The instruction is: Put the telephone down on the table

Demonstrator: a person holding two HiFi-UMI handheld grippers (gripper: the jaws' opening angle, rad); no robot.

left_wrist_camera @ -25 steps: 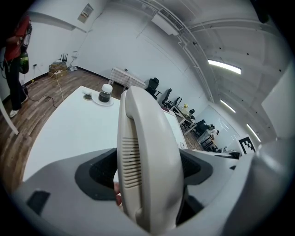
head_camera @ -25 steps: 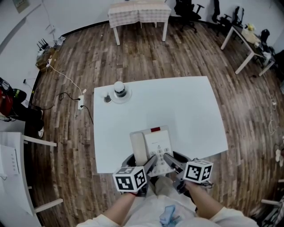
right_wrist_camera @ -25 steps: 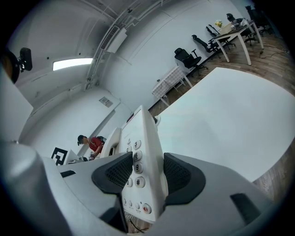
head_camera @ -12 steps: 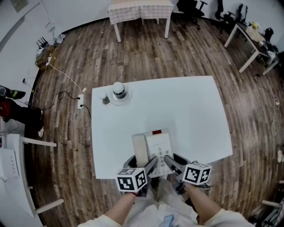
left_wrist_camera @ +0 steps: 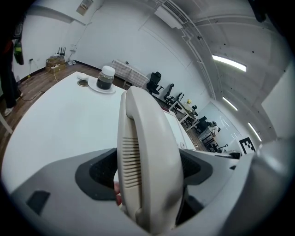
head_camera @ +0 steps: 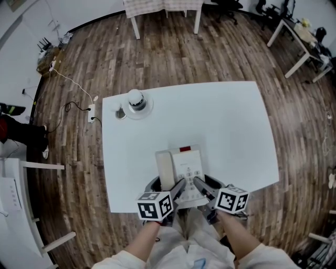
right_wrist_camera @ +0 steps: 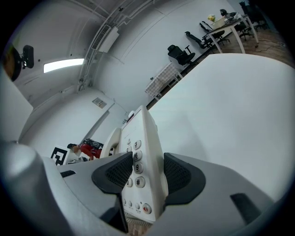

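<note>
A beige desk telephone with its handset on the left side is held over the near edge of the white table. My left gripper is shut on the handset side of the telephone. My right gripper is shut on the keypad side of the telephone, its pads pressing both faces of the body. In the head view the phone's near end reaches past the table's front edge. Whether the phone rests on the tabletop cannot be told.
At the table's far left corner stands a white plate with a lidded jar and a small dish beside it. Past the table is wooden floor with another table, office chairs and a cable with a power strip.
Both grippers and the telephone have moved forward, further in over the table. The head camera has shifted, so the table sits lower and larger in view.
</note>
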